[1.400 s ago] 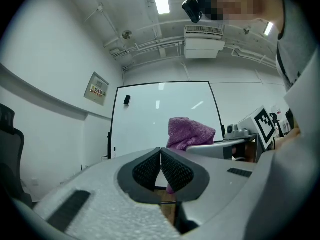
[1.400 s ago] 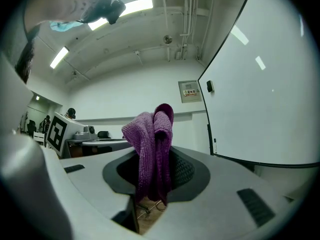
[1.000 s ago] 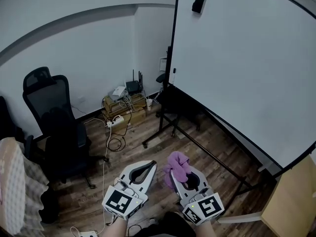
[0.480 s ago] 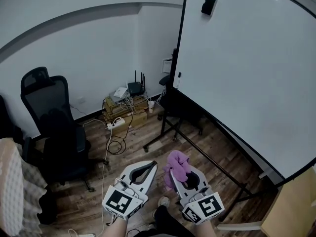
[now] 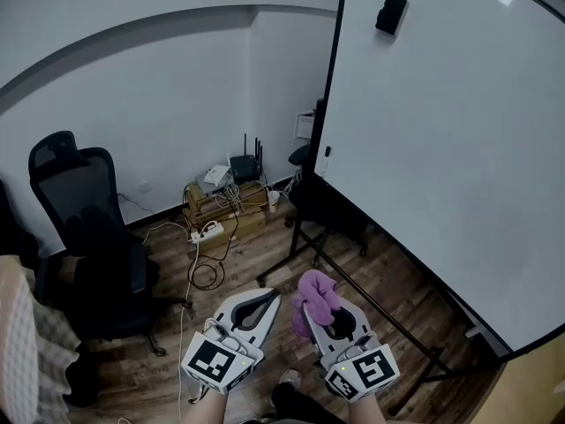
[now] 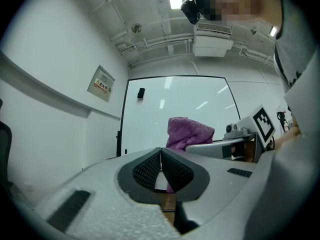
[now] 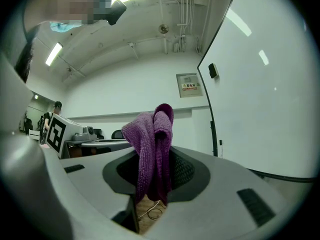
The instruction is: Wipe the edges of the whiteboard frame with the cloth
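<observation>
The whiteboard (image 5: 450, 131) stands ahead of you to the right on its floor stand, and its thin black frame (image 5: 333, 69) runs up the near left side and along the sloping lower edge; both are well apart from your tools, so wiping has not begun. Your left gripper (image 6: 160, 156) is clenched on nothing, its ribbed pads pressed together. Your right gripper (image 7: 159, 159) is grasping the cloth (image 7: 150, 134), a purple towel bunched between the jaws with a folded lobe standing above the tips and a tail hanging below. Expect the cloth to be light, soft and limp: it should mould round the narrow frame edge, but it may also drag, fold back or creep out of the jaws once it rubs. The hold low on the bunch looks sensible, since it leaves the raised lobe free as the wiping face. Press only lightly, because the board on its stand may shift.
</observation>
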### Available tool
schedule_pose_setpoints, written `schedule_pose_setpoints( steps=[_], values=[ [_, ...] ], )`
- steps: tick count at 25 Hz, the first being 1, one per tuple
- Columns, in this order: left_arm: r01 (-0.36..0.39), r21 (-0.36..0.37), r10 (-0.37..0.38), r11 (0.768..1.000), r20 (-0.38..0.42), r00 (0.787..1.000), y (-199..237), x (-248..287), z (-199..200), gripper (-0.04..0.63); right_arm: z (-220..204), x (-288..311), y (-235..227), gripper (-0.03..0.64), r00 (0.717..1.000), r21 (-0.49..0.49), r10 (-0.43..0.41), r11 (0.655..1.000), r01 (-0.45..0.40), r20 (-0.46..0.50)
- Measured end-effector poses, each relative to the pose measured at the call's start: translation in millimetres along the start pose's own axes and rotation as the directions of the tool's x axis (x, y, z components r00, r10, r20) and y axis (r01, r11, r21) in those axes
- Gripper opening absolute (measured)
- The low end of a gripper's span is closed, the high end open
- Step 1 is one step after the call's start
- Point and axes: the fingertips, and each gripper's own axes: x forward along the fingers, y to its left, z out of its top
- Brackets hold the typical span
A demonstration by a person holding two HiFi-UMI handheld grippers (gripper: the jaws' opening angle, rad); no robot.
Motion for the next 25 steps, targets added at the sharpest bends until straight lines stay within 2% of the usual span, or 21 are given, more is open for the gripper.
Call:
schedule_pose_setpoints(
  steps=[8, 16, 25],
  values=[
    [-0.01, 0.007, 0.01, 1.0, 0.003, 1.0, 34.3, 65.5, -2.9, 0.017, 2.9, 45.1, -60.2, 0.112, 1.0, 0.009, 0.022, 1.0, -0.022, -0.005],
    [-0.025, 0.023, 0.025, 0.999, 0.005, 1.0, 49.6, 108.4, -4.8, 0.017, 1.1, 66.7, -101.1, 0.112, 0.999, 0.005, 0.038, 0.999, -0.038, 0.005],
    [-0.002, 0.02, 0.002, 1.0, -0.009, 1.0, 58.4, 134.9, -9.8, 0.017, -2.6, 78.2, -123.5, 0.112, 1.0, 0.027, 0.023, 0.999, -0.023, 0.01]
  ],
)
